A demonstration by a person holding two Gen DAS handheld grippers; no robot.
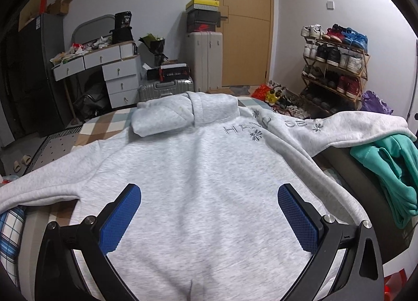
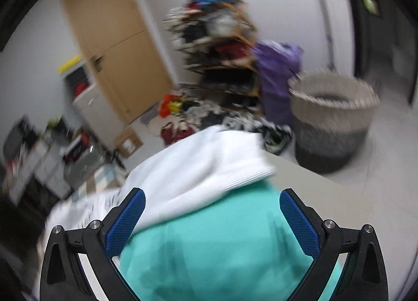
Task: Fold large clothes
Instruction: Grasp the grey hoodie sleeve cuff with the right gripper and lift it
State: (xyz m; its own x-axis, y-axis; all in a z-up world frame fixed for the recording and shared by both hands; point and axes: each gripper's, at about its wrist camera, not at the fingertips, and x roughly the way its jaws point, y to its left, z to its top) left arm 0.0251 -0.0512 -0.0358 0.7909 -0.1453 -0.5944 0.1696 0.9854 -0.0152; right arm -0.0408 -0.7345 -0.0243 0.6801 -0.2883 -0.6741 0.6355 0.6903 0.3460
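there, the grey hoodie (image 1: 198, 170) lay spread flat and face up over the checked bedspread (image 1: 104, 123), hood (image 1: 183, 112) toward the far end, lettering across its chest. at the far left a sleeve (image 1: 39, 188) ran out toward the bed's edge, and beyond it stood a white drawer unit (image 1: 115, 73) and suitcases (image 1: 203, 57). the left gripper (image 1: 209, 196) hovered over the hoodie's lower body with its blue pads (image 1: 122, 217) set wide apart, nothing between them. further right, the other sleeve (image 1: 339, 128) stretched out and draped onto a teal garment (image 1: 392, 170) heaped at the bed's right side, with a shoe rack (image 1: 337, 63) behind. in the blurred right wrist view, the right gripper (image 2: 211, 212) was likewise spread wide over that teal garment (image 2: 222, 248), the sleeve's ribbed cuff (image 2: 235, 165) lying across it just ahead; a woven basket (image 2: 331, 123) stood on the floor to the right.
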